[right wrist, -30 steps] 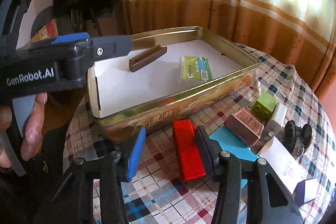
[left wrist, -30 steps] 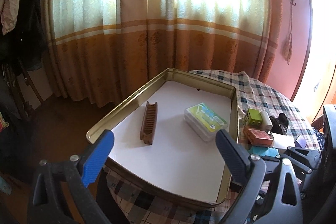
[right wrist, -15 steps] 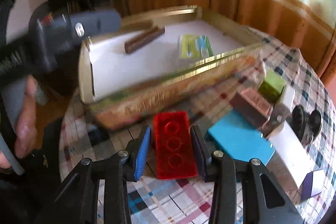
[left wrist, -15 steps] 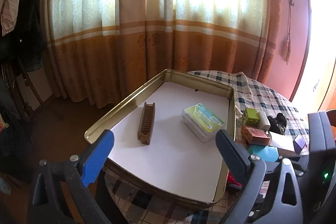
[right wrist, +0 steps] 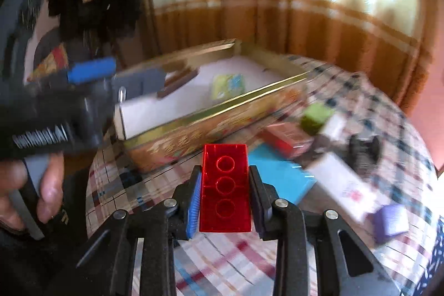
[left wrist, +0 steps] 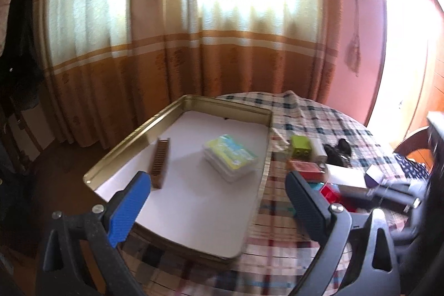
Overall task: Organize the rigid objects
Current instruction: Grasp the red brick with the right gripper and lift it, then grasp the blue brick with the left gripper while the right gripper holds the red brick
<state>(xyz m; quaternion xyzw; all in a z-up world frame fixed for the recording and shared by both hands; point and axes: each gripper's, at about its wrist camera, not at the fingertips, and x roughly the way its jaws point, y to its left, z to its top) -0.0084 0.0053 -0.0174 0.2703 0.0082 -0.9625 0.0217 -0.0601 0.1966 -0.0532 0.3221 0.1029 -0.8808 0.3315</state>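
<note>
My right gripper point(right wrist: 224, 193) is shut on a red translucent brick point(right wrist: 224, 185) and holds it above the checked tablecloth, in front of the gold tin point(right wrist: 211, 124). The tin point(left wrist: 177, 113) is lined with white paper and holds a brown comb point(left wrist: 159, 161) and a clear case with a green and yellow label point(left wrist: 229, 156). My left gripper point(left wrist: 216, 208) stands open over the tin's near end with nothing between its fingers. In the left wrist view the red brick point(left wrist: 331, 193) shows at the right, behind my right gripper's dark fingers.
On the cloth right of the tin lie a green block point(right wrist: 316, 117), a reddish box point(right wrist: 285, 136), a teal flat piece point(right wrist: 280, 179), a white box point(right wrist: 347, 185), a black clip point(right wrist: 363, 147) and a purple block point(right wrist: 391, 221). A hand point(right wrist: 50, 185) grips the left tool. Curtains hang behind.
My right gripper closed on the red brick and lifted it off the cloth, tilting it up toward the tin. The left gripper drifted sideways, so the tin sits more to the left in its view.
</note>
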